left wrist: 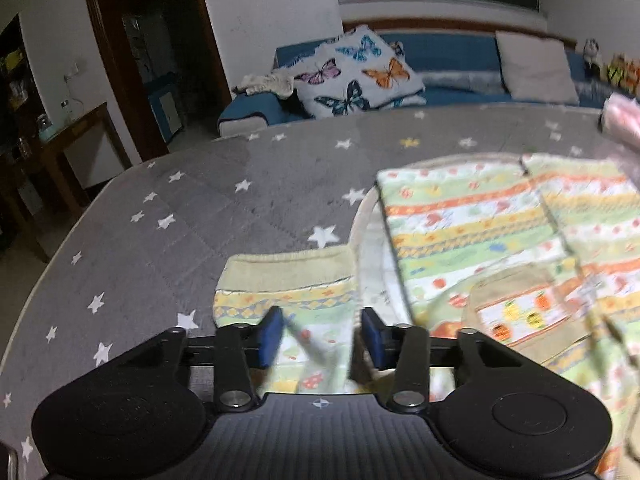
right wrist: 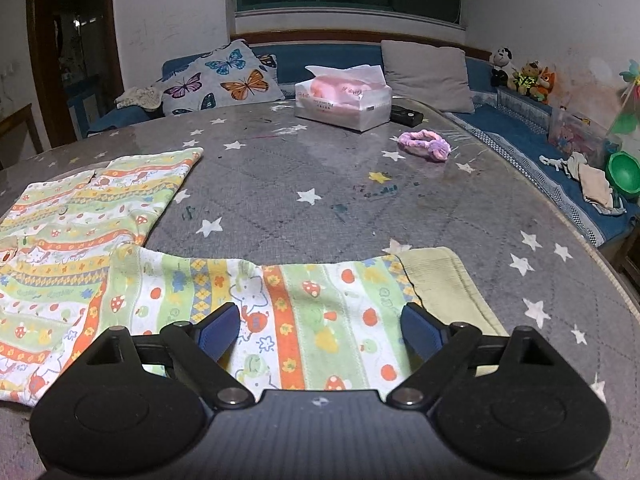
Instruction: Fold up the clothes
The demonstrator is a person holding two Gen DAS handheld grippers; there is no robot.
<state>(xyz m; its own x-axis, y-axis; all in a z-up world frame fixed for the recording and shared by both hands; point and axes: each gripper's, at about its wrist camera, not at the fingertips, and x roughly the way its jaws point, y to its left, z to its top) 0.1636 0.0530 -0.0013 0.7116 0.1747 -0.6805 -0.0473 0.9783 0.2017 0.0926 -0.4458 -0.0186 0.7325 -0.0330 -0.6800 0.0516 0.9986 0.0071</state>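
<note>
A patterned shirt (right wrist: pixel 80 216) lay spread on the star-printed table (right wrist: pixel 320 184). The left gripper (left wrist: pixel 320 332) had its fingers apart around one sleeve cuff (left wrist: pixel 280 276), not clamped. The right gripper (right wrist: pixel 320 328) hung wide open over the other sleeve (right wrist: pixel 304 300). A tissue box (right wrist: pixel 344 100), a remote (right wrist: pixel 406 115) and a purple headband (right wrist: pixel 426 146) sat well beyond.

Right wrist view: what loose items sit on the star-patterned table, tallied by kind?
Patterned garment: 1
Tissue box: 1
Purple headband: 1
Black remote-like item: 1
Total: 4
</note>
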